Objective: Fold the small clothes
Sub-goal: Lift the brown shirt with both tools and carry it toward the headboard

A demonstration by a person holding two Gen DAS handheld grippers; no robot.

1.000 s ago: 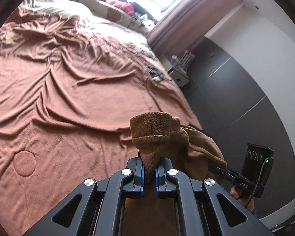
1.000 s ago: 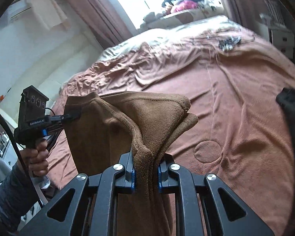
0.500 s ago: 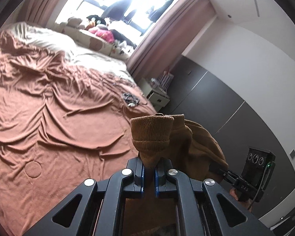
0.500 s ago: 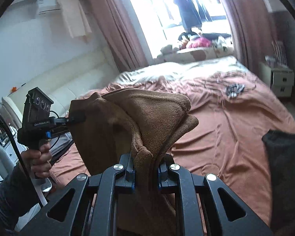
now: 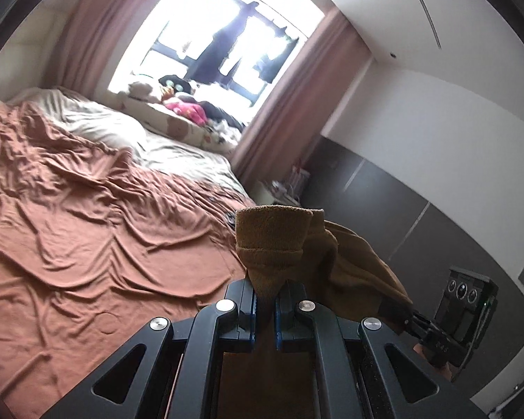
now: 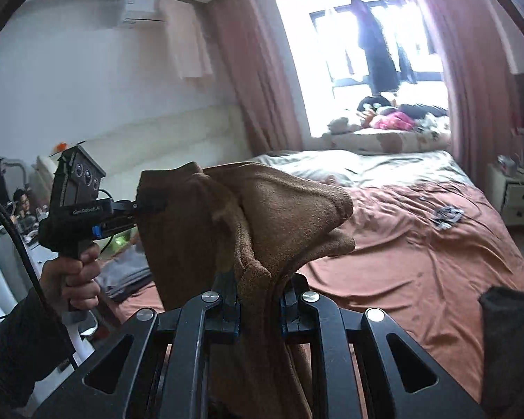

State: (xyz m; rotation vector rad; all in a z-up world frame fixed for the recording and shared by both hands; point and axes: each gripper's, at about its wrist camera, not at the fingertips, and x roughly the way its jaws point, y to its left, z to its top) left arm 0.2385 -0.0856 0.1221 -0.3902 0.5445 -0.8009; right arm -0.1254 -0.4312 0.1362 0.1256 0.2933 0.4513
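Both the left gripper (image 5: 265, 298) and the right gripper (image 6: 260, 300) are clenched on the brown fleece garment (image 6: 262, 209), held above the rust-brown bed cover (image 5: 87, 227).

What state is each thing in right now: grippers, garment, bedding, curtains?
left gripper: shut on the brown garment.
right gripper: shut on the brown garment.
brown garment: held in the air between both grippers, bunched, not yet folded.
rust bedspread: spread over the bed, wrinkled.
curtains: drawn open.
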